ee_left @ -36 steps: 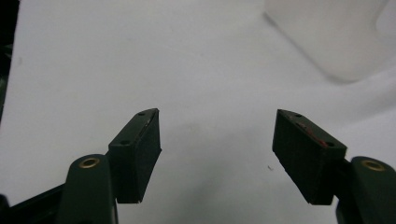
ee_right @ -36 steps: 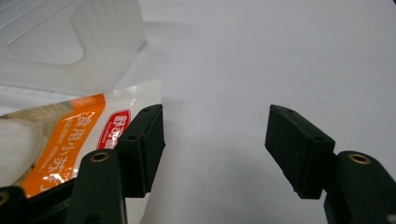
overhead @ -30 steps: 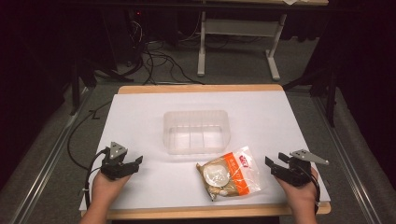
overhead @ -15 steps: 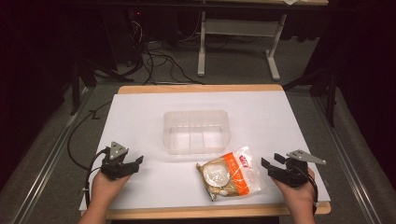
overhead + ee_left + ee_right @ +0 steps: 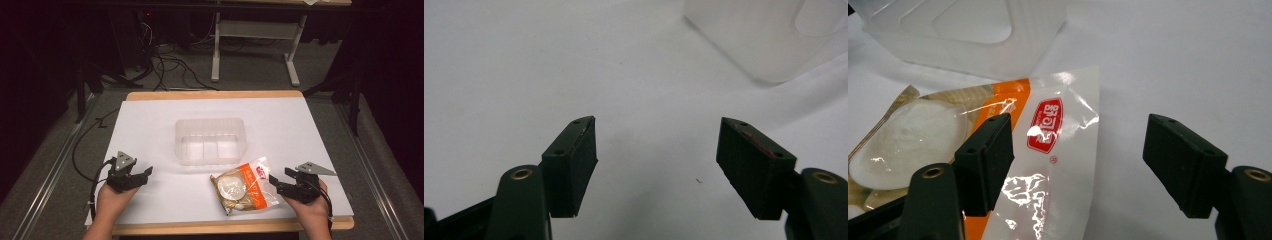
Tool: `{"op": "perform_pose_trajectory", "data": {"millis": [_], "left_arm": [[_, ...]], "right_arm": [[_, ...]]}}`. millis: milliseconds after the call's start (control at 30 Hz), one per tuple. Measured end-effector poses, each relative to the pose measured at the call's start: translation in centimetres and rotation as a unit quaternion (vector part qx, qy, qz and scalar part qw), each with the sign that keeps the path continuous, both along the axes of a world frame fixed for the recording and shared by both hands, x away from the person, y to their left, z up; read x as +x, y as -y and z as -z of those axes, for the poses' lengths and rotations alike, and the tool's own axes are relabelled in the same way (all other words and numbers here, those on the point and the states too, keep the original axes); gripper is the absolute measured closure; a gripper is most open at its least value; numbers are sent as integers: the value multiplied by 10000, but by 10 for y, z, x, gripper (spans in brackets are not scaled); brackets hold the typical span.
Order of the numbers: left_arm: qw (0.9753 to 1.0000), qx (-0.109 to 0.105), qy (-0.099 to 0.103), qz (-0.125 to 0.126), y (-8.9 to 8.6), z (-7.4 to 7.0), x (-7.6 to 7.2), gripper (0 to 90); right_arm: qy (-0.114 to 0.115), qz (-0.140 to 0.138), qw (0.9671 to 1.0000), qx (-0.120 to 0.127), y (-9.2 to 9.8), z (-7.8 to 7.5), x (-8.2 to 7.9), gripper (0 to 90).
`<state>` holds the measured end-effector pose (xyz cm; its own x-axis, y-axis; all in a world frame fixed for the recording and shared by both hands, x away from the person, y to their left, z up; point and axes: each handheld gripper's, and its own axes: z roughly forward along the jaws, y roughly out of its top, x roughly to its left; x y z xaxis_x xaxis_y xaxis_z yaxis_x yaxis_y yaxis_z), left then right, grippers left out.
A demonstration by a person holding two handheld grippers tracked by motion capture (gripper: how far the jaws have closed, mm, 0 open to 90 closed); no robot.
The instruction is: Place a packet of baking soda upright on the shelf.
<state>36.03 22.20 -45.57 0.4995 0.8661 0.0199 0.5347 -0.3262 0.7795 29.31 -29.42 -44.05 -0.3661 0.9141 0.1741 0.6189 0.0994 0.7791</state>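
Note:
A clear plastic tub [image 5: 211, 140] stands in the middle of the white table [image 5: 150, 120]. Just in front of it, to the right, lies a sealed orange-and-clear food packet [image 5: 245, 185] with a pale round cake inside. My right gripper [image 5: 279, 183] is open at the packet's right edge; in the right gripper view its left jaw hangs over the packet [image 5: 1048, 150] and the tub [image 5: 968, 30] is beyond. My left gripper [image 5: 145, 173] is open over bare table at the front left, with the tub's corner [image 5: 769, 35] ahead in the left gripper view.
The table's wooden front edge [image 5: 220, 228] runs just under both hands. Dark floor with cables [image 5: 165, 65] and a desk frame [image 5: 250, 45] lies behind the table. A cable [image 5: 85, 150] trails off the left side.
My right gripper has slid a little to the left, closer to the packet's edge. The left gripper, packet and tub have stayed put.

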Motion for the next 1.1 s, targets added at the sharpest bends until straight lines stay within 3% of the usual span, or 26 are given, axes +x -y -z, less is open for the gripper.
{"op": "perform_pose_trajectory", "data": {"millis": [367, 667, 800, 1100], "left_arm": [[10000, -24, -15, 59, 0, 0, -1, 322], [10000, -26, -19, 81, 0, 0, 0, 320], [10000, -24, -18, 87, 0, -1, 0, 320], [9999, 23, -23, 128, 2, 0, 0, 319]], "right_arm": [[-615, -151, 9979, -105, -9, 14, 8, 250], [-1006, -168, 9948, 22, -9, 22, 13, 250], [-1094, -284, 9936, 79, -11, 24, 14, 268], [-1038, -429, 9934, 215, -11, 21, 12, 318]]}}
